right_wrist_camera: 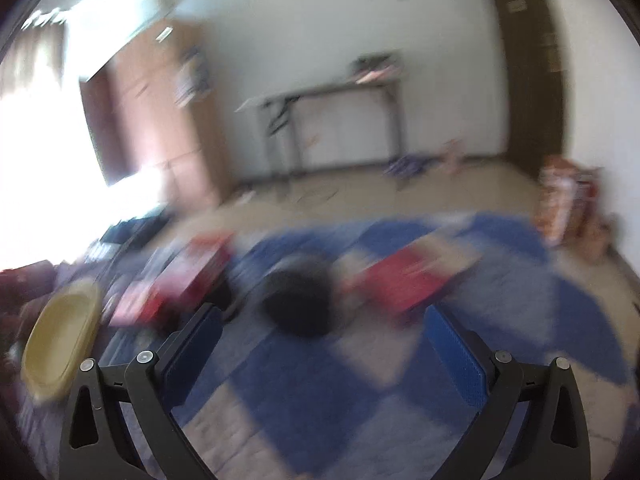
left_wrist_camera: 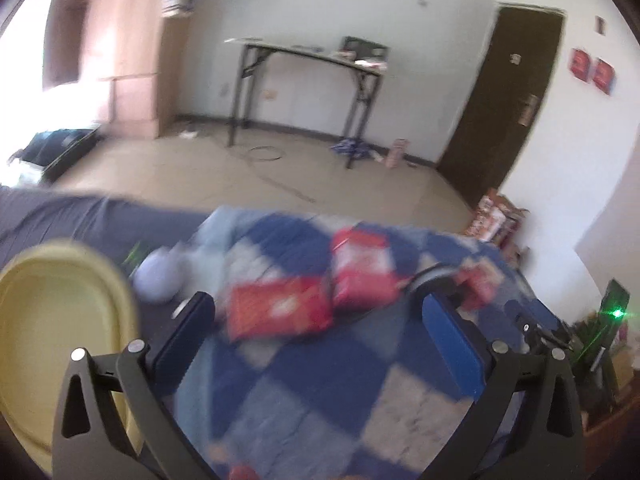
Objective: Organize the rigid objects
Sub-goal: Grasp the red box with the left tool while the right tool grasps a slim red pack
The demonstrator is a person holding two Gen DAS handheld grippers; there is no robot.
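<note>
Both views are motion-blurred. In the left wrist view, my left gripper (left_wrist_camera: 320,320) is open and empty above a blue-and-white checkered blanket (left_wrist_camera: 304,392). Two red packets (left_wrist_camera: 280,312) (left_wrist_camera: 362,272) lie just ahead of its fingertips, with a smaller red packet (left_wrist_camera: 480,280) at the right. A pale lavender round object (left_wrist_camera: 160,276) lies at the left, next to a yellow oval tray (left_wrist_camera: 52,320). In the right wrist view, my right gripper (right_wrist_camera: 324,324) is open and empty. A black round object (right_wrist_camera: 300,300) lies between and beyond its fingers, with red packets on both sides (right_wrist_camera: 176,284) (right_wrist_camera: 404,276). The yellow tray (right_wrist_camera: 60,340) is at the left.
The blanket covers a bed with a grey sheet (left_wrist_camera: 60,216) at the left. Beyond lie a tiled floor (left_wrist_camera: 240,176), a folding table (left_wrist_camera: 312,64) against the wall, a wooden wardrobe (left_wrist_camera: 128,60), a dark door (left_wrist_camera: 508,92) and stacked boxes (left_wrist_camera: 496,216) at the right.
</note>
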